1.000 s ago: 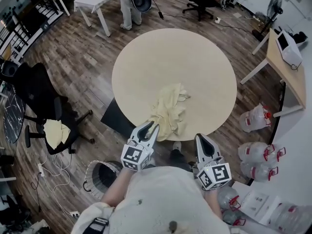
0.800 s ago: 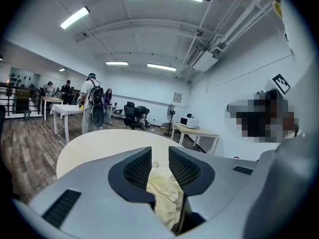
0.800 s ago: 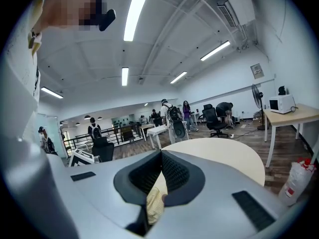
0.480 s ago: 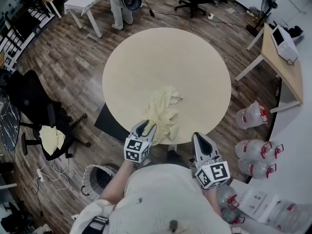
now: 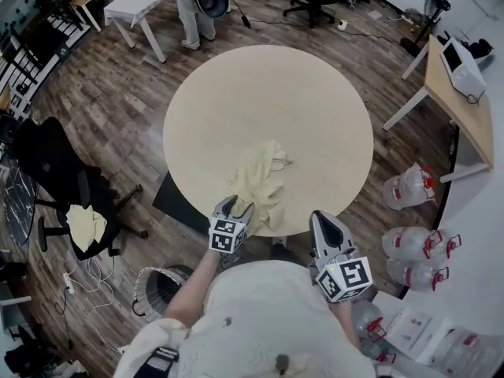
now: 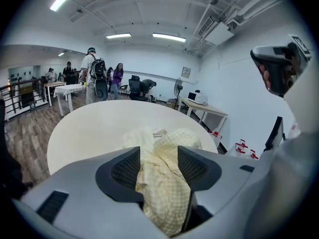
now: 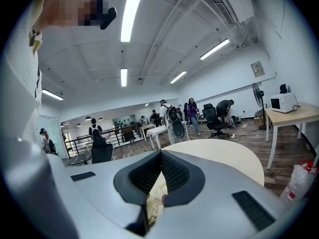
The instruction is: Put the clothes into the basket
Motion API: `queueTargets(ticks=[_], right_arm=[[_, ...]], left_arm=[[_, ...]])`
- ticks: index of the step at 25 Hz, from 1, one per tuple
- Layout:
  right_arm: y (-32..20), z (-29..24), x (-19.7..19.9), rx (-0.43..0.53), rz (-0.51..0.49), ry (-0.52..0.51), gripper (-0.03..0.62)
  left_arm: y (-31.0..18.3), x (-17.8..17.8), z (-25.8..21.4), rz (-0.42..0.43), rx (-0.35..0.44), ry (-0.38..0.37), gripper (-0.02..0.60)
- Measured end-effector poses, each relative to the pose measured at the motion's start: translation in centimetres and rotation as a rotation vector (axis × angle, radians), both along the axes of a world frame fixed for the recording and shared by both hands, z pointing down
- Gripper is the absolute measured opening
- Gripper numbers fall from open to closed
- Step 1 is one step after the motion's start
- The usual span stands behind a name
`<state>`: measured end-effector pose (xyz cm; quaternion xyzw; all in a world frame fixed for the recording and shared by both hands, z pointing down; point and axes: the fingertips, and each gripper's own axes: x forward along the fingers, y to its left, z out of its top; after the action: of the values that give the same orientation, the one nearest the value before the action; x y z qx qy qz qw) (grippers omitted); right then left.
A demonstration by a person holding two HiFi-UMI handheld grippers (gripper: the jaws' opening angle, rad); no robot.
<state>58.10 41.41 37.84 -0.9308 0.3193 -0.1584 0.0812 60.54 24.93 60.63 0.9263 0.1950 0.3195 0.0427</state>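
Observation:
A pale yellow cloth (image 5: 260, 181) lies crumpled on the round beige table (image 5: 268, 101), with one end hanging over the near edge. My left gripper (image 5: 228, 205) is at that hanging end. In the left gripper view its jaws have just been opening and stand apart, with the cloth (image 6: 164, 183) hanging loosely between the pads (image 6: 127, 168). My right gripper (image 5: 321, 220) is off the table's near edge, right of the cloth, with its jaws shut tip to tip (image 7: 161, 158). A round wire basket (image 5: 160, 288) stands on the floor at my lower left, partly hidden by my arm.
A black office chair (image 5: 55, 164) carrying another yellow cloth (image 5: 84, 225) stands at the left. Several water jugs (image 5: 421, 246) sit on the floor at the right beside a wooden desk (image 5: 461, 105). A person (image 5: 189, 10) stands beyond the table. A dark panel (image 5: 177, 197) lies under the table's left edge.
My left gripper has sunk lower at the table's near edge and its jaws have opened around the hanging cloth. The right gripper has shifted a little. The cloth lies much as before.

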Motion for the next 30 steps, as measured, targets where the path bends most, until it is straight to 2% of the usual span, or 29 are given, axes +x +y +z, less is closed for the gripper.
queueTargets(ticks=[5, 10, 15, 18, 23, 30], right_arm=[[2.6, -0.1, 1.3, 0.002, 0.036, -0.004, 0.006], [4.5, 0.1, 1.8, -0.001, 0.065, -0.008, 0.008], [5.7, 0.3, 2.6, 0.000, 0.077, -0.012, 0.008], [6.2, 0.6, 2.9, 0.000, 0.079, -0.019, 0.006], [6.9, 0.9, 3.4, 0.002, 0.073, -0.024, 0.008], [7.2, 1.4, 3.6, -0.001, 0.061, -0.032, 0.008]], left_arm=[[0.2, 1.0, 3.1, -0.059, 0.063, -0.062, 0.261], [-0.6, 2.0, 5.0, -0.142, 0.120, -0.090, 0.287], [0.5, 2.4, 6.3, -0.130, 0.120, -0.163, 0.318], [0.9, 2.3, 7.9, -0.132, 0.110, -0.228, 0.322], [1.3, 2.7, 10.0, -0.142, 0.102, -0.289, 0.324], [1.1, 3.0, 11.2, -0.151, 0.124, -0.316, 0.322]])
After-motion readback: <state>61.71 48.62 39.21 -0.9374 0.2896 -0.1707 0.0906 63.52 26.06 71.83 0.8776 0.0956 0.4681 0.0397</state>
